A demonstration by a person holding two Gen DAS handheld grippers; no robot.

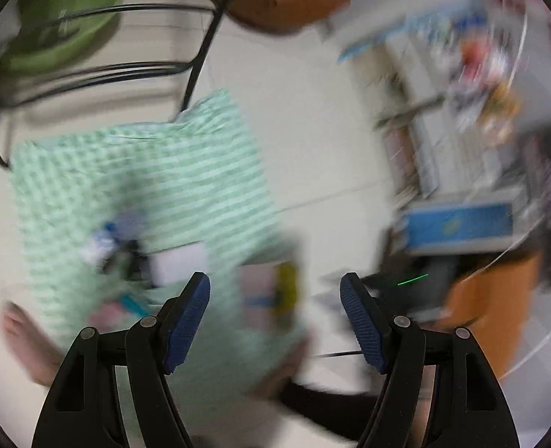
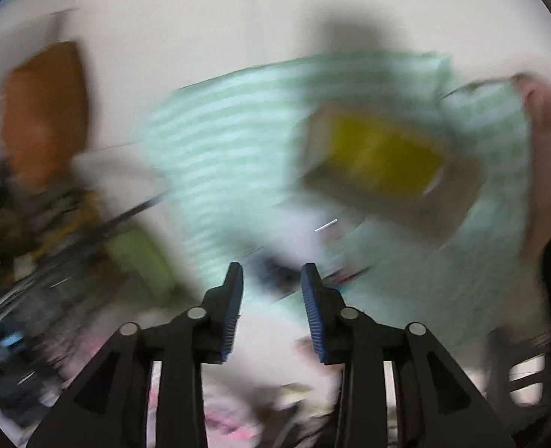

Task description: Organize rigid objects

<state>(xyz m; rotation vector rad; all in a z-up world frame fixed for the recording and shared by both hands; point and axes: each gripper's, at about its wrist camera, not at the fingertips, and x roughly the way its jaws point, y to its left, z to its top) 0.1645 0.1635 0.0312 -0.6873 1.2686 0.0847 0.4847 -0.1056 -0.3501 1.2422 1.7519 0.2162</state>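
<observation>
Jaws on both tools stand apart with nothing pinched between them: the left gripper (image 1: 275,287) is spread wide, the right gripper (image 2: 271,280) narrower, and only blurred cloth and clutter show through each gap. Both views are badly smeared, so detail is thin.

What needs sorting lies on a green-and-white striped cloth (image 1: 145,171) spread over the pale floor (image 1: 305,119). A box with a yellow face (image 2: 380,153) sits on it toward the right wrist's view, near a bare foot (image 2: 544,119) at the cloth's edge. Small white and blue items (image 1: 115,246) cluster ahead of the left tool, too blurred to name. A black wire rack (image 1: 100,71) holding a green basin (image 1: 62,26) stands beyond the cloth.

I'd judge each hand is lining up on a pick. Best to steady up, choose one item, straddle its narrower sides squarely and keep the tips off the fabric, or the cloth will bunch and drag its neighbours along.
</observation>
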